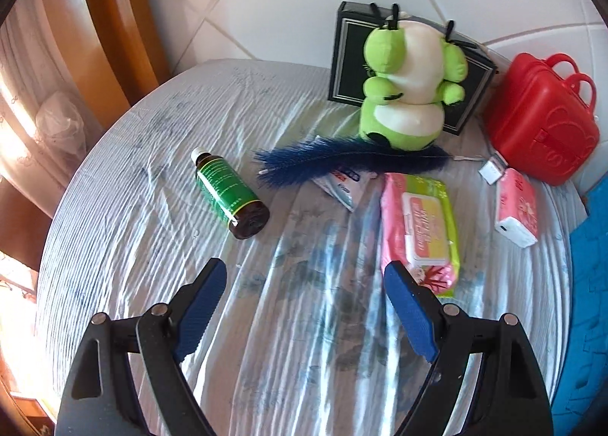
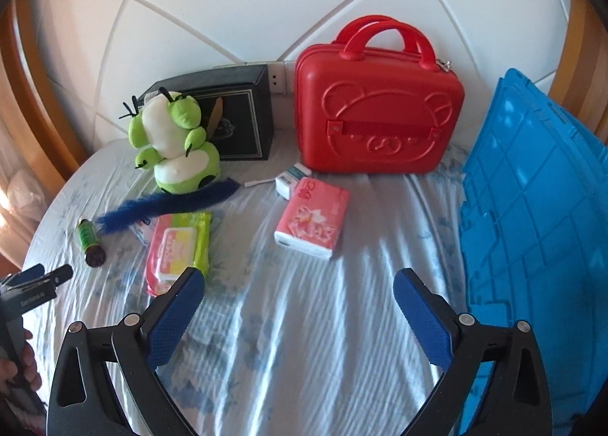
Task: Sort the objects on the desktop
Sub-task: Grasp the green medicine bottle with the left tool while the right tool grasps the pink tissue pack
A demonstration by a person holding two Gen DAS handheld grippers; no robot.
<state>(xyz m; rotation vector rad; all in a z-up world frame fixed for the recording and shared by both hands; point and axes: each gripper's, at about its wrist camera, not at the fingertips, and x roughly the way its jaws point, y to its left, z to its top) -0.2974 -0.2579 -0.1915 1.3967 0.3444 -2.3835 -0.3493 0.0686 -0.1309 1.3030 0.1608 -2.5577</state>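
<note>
Item: wet-wipes pack, pink and green, flat on the sheeted surface. It lay just ahead and to the right of the left gripper, its near end beside the right-hand pad, its long axis running away from the gripper. Left gripper released, jaws wide, holding nothing. Right gripper likewise spread and empty; the pack sat ahead of its left pad. Judged equally near both.

Adjacent: blue feather lying across a small sachet; brown bottle on its side, further left; pink tissue packet ahead of the right gripper; small white box.

Rear: green plush toy leaning on a dark box.

Containers: red case, shut, contents unseen; blue crate at right, interior hidden.
</note>
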